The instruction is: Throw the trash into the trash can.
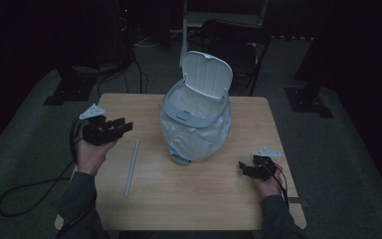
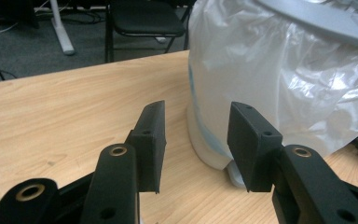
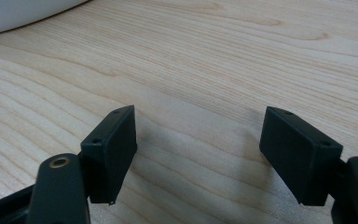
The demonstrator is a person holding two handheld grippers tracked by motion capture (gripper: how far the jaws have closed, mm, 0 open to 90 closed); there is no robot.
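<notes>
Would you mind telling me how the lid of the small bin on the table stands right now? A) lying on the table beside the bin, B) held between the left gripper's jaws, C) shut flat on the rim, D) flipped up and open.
D: in the high view the lid stands raised at the back of the bin, above its open rim, apart from both grippers.

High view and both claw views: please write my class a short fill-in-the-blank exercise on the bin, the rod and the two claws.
1. The lid of the small bin stands ____.
2. A clear plastic ____ covers the bin's body.
3. The pale rod lies on the table nearer the ____ claw.
4. The right claw has its jaws ____, with nothing between them.

Missing words: open; bag; left; open
</notes>
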